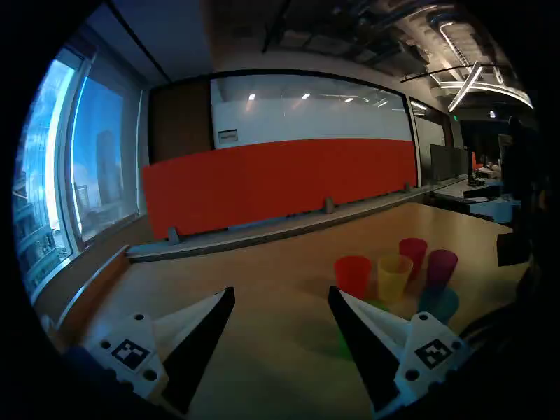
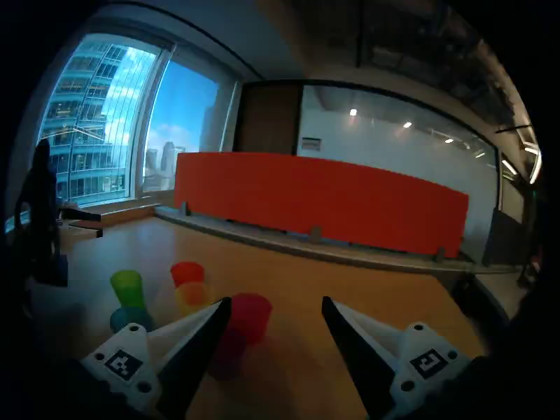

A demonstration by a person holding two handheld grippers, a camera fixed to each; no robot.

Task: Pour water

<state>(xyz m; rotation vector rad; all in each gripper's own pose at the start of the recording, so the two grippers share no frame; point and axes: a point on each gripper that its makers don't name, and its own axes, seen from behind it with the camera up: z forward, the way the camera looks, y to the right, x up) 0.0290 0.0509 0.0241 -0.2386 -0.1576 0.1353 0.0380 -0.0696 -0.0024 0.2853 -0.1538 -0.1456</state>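
Office with window (image 1: 98, 168) at left, red partition (image 1: 280, 182) mid-frame, wooden table (image 1: 280, 259) below. Left gripper view: left gripper (image 1: 281, 290) low centre, jaws released, empty; coloured cups (image 1: 394, 276) clustered right of centre on table. Right gripper view: cups lower left, right gripper (image 2: 276, 299) released, empty.

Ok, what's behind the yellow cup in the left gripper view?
A dark red cup stands just behind the yellow cup, and the yellow one partly covers its lower side. Beyond that is the wooden table, then a red partition.
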